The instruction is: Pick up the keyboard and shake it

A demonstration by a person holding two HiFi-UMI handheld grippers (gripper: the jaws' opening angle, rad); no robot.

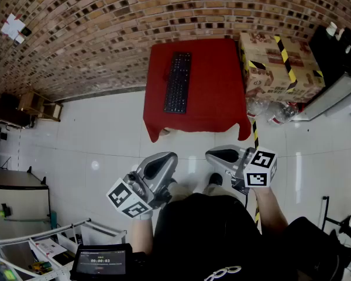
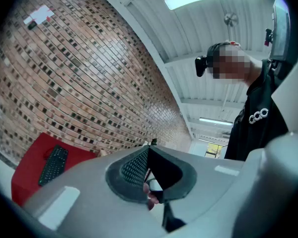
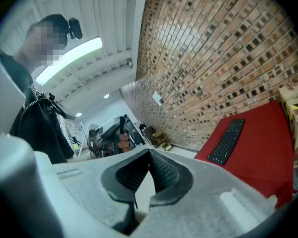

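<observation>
Plainly the work has not begun: the keyboard [image 1: 178, 82] lies flat on the red-covered table [image 1: 222, 107] against the brick wall [image 1: 105, 28], its long side running away from the person, and both tools hang well apart from it, close to the person's body over the white tiled floor [image 1: 93, 139]. The left gripper [image 1: 164, 161] has its jaws pressed together with nothing between them. A small pinkish patch shows in the gap below its pads in the left gripper view, probably part of a hand behind rather than anything gripped, though that view is too cramped to be sure. The right gripper [image 1: 217, 154] is likewise clenched on nothing, its ribbed pads meeting at the tip. So the step in hand is the approach. To my judgement the next move calls for stepping up to the table, parting both sets of jaws and bringing them in low along the cloth, one to each long edge of the keyboard, since the board is thin and lies flush on the fabric. The cardboard box [image 1: 281, 69] stands just beside the table on the right and wants clearance. Only once both pairs of pads bite the edges evenly should the keyboard be lifted clear for shaking.
</observation>
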